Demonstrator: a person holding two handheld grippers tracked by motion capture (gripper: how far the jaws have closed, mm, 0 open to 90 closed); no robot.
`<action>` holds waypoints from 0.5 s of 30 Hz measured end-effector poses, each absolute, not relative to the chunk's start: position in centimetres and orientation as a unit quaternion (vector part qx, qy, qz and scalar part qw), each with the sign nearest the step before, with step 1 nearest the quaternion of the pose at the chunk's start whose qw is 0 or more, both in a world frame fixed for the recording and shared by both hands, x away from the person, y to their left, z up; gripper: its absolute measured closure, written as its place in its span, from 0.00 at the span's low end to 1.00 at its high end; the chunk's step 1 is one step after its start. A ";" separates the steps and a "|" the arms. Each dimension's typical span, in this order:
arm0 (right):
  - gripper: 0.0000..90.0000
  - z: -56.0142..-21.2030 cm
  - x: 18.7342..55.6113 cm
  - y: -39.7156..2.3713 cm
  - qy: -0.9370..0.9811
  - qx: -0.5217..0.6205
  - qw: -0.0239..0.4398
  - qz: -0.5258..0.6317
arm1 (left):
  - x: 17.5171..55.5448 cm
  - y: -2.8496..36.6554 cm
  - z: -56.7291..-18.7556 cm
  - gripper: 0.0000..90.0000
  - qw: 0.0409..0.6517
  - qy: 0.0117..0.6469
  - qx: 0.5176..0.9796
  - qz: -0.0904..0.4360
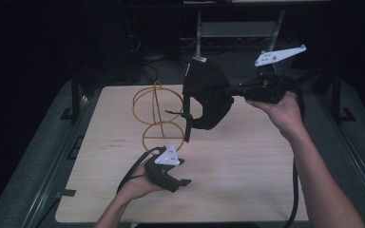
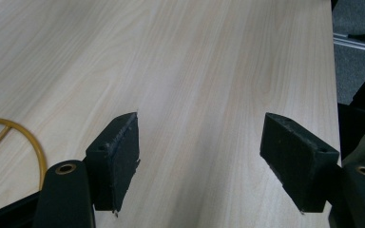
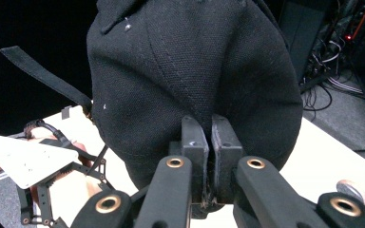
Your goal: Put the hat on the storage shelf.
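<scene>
A black cap (image 1: 206,97) hangs in the air over the far middle of the wooden table (image 1: 247,171), and my right gripper (image 1: 233,90) is shut on its fabric from the right. In the right gripper view the jaws of that gripper (image 3: 210,128) pinch a fold at the cap's (image 3: 195,61) lower edge, and its strap (image 3: 43,76) dangles to the left. Just left of the cap stands a yellow wire stand (image 1: 159,114) made of hoops. My left gripper (image 1: 186,172) rests low near the table's front, beside the stand's base. The left gripper (image 2: 202,123) is open, with bare table between its jaws.
A curve of the yellow wire (image 2: 28,137) lies at the left of the left gripper view. The table's right edge (image 2: 332,71) drops off to dark floor. Cables and metal framing (image 1: 237,28) sit behind the table.
</scene>
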State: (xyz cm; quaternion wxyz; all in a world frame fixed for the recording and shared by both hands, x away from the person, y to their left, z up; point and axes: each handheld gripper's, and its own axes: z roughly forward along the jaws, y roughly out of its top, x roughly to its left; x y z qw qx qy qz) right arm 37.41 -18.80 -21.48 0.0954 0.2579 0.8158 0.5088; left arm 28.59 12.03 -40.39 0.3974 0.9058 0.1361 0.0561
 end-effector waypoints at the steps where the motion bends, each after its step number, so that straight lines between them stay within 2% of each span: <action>1: 0.96 -21.3 37.6 -18.5 0.816 0.257 0.095 0.509 | 28.6 12.0 -40.4 0.32 0.401 0.138 0.904 0.055; 15: 0.96 -19.7 40.6 -13.5 0.827 0.232 0.070 0.506 | 28.9 12.6 -40.2 0.33 0.407 0.140 0.901 0.058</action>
